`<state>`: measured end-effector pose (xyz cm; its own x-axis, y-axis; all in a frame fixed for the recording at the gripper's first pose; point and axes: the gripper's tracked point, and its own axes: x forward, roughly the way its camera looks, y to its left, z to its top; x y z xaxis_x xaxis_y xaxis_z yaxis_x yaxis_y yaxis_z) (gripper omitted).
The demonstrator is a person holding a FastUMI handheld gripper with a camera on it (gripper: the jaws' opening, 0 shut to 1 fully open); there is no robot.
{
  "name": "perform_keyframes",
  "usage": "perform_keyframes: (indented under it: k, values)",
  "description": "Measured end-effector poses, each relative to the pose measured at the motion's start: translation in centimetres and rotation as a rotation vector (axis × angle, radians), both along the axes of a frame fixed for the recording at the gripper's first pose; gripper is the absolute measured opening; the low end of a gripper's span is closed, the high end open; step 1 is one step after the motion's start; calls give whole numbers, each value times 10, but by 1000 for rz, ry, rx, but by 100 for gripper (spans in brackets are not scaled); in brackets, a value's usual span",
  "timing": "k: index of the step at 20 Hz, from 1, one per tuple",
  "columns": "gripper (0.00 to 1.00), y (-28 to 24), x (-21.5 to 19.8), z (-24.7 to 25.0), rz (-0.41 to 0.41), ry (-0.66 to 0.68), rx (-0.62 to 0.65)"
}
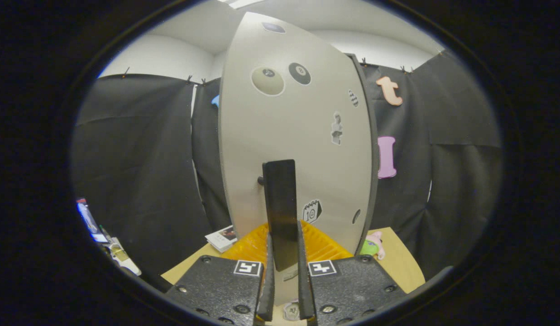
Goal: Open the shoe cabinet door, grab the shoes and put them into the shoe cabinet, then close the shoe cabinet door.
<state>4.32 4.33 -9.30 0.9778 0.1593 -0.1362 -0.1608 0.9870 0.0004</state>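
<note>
The shoe cabinet door (298, 136) is a pale grey panel with several stickers, standing upright right in front of me. A black vertical bar handle (280, 203) sticks out from its lower middle. My gripper (284, 267) is shut on the lower end of this handle, one finger pressing on each side. The door's dark edge (370, 136) runs down its right side. Whether the door is ajar or flush I cannot tell.
A yellow ridged object (252, 246) lies on the wooden table (397, 262) just beyond the fingers, at the foot of the door. A pink and green plush toy (372, 244) sits to its right, a booklet (221, 237) to its left. Black cloth walls close in behind.
</note>
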Motion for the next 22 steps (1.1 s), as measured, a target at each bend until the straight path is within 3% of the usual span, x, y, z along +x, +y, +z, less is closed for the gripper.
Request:
perform_keyframes:
  k: [9,15,17,22]
  values:
    - [13,-88,-42,6,-158,4,-46]
    - [7,-186,-58,6,-317,5,-50]
    - [4,-201,-55,4,-289,23,14]
    - [4,-209,-53,4,-258,23,-1]
